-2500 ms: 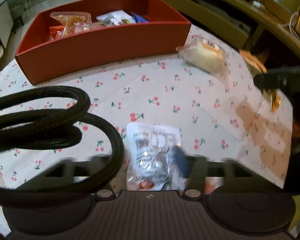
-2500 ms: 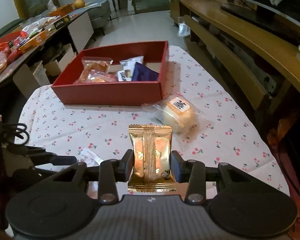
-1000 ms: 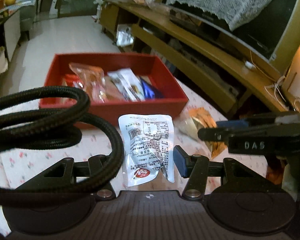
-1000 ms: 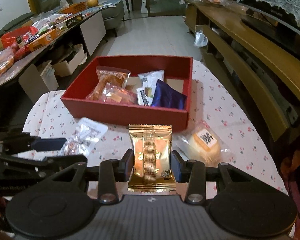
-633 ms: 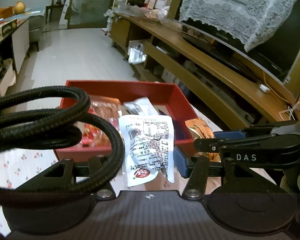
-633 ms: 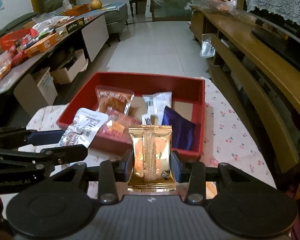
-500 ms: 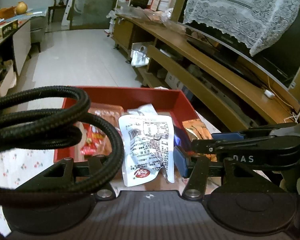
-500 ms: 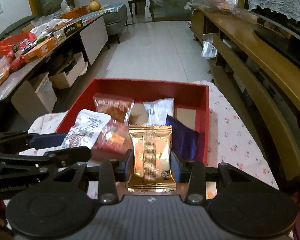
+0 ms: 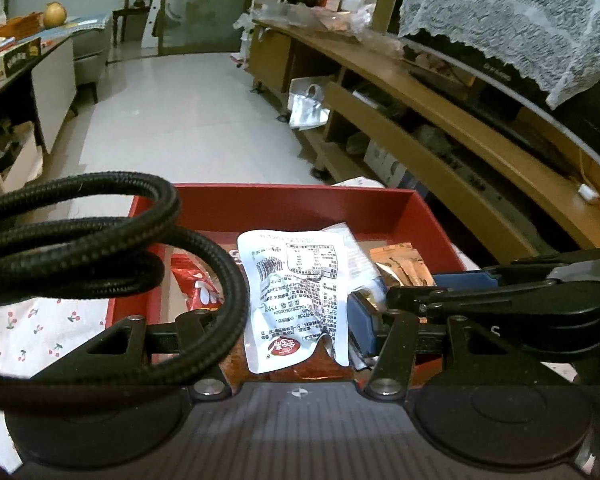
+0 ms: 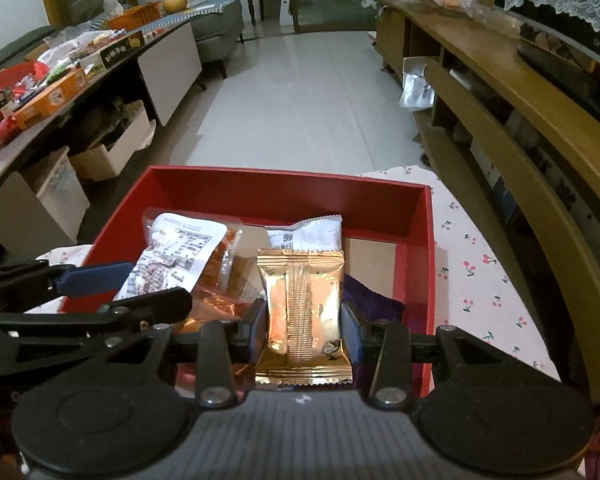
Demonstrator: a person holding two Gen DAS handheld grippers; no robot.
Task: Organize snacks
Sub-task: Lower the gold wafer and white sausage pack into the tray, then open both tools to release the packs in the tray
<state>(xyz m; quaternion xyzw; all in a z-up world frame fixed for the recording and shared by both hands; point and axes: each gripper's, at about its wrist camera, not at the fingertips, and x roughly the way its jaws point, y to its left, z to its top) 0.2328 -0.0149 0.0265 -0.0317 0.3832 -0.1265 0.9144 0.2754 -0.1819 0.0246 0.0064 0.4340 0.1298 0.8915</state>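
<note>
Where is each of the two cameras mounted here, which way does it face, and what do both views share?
Left wrist: sits behind the left gripper, looking along its fingers over the red box; its own black cable and the silver packet it holds show, with the right gripper beside.
Right wrist: sits behind the right gripper, facing the red box; it holds the gold packet, with the left gripper at left.
Shared: the box, both packets, the wooden bench and the tiled floor.
</note>
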